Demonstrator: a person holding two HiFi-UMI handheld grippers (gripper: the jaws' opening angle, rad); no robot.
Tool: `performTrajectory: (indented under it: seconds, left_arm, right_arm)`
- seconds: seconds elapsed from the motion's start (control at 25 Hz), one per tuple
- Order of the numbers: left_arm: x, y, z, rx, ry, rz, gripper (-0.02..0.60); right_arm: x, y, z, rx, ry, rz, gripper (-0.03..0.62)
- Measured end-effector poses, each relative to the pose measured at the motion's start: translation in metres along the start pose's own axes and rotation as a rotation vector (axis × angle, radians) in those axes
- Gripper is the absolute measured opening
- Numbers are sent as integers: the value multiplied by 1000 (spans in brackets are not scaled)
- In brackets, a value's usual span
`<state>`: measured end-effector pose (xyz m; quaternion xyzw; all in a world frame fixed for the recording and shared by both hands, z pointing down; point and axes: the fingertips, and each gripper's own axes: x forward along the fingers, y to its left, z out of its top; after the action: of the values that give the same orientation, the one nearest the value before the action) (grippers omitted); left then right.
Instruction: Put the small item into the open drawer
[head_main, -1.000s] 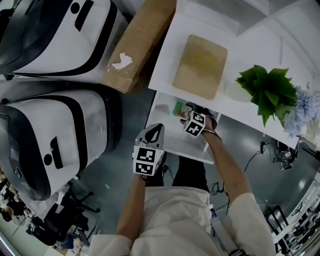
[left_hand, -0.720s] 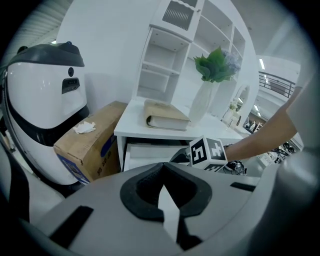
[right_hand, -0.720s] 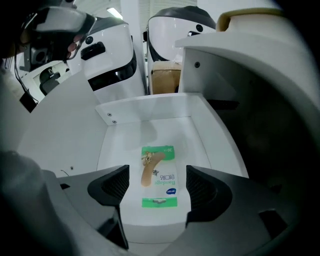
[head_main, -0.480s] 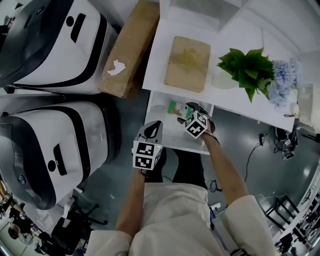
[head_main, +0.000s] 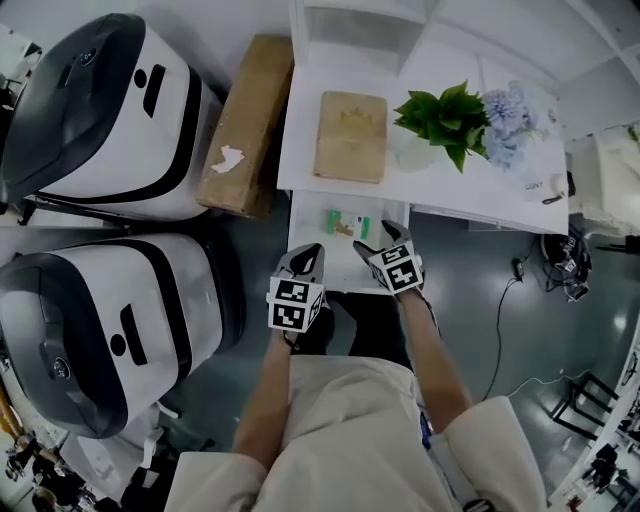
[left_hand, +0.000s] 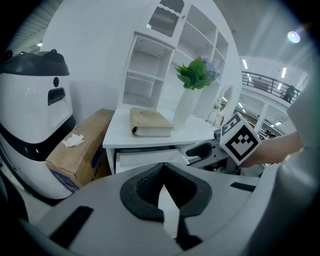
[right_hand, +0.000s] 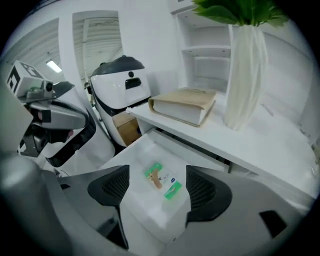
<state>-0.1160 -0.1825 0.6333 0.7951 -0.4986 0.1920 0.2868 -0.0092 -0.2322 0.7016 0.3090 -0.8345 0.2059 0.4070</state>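
Note:
The white drawer (head_main: 312, 252) stands pulled out from under the white desk (head_main: 300, 160). The small item (head_main: 345, 225), green-and-white packets with a tan piece, lies on the drawer floor. In the right gripper view it (right_hand: 161, 181) shows between the spread jaws of my right gripper (right_hand: 156, 192), which is open, empty and above the drawer's front part (right_hand: 135, 210). In the head view my right gripper (head_main: 378, 238) is at the drawer's front right. My left gripper (head_main: 308, 254) hovers at the drawer's front left edge, its pads (left_hand: 150, 182) closed together on nothing.
A tan book (head_main: 350, 136) and a white vase with a green plant (head_main: 440, 115) sit on the desk. A cardboard box (head_main: 245, 125) stands left of the desk. Two large white-and-black machines (head_main: 110, 110) (head_main: 110, 320) fill the left side.
My right gripper has drawn back from over the drawer toward the front edge, and the small item now lies alone on the drawer floor. The left gripper has stayed shut near the drawer front.

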Motion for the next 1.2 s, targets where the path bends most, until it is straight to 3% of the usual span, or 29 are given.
performTrajectory:
  seconds: [0.52, 0.76, 1.2]
  left_arm:
    - [-20, -14, 15, 94, -4, -88, 17]
    - [-29, -21, 7, 112, 9, -118, 17]
    - [-28, -22, 12, 136, 11, -116, 17]
  right_arm:
    - [-77, 29, -6, 311, -131, -135, 373]
    - [-94, 43, -5, 350, -199, -159, 372]
    - [-90, 52, -7, 349, -202, -140, 371]
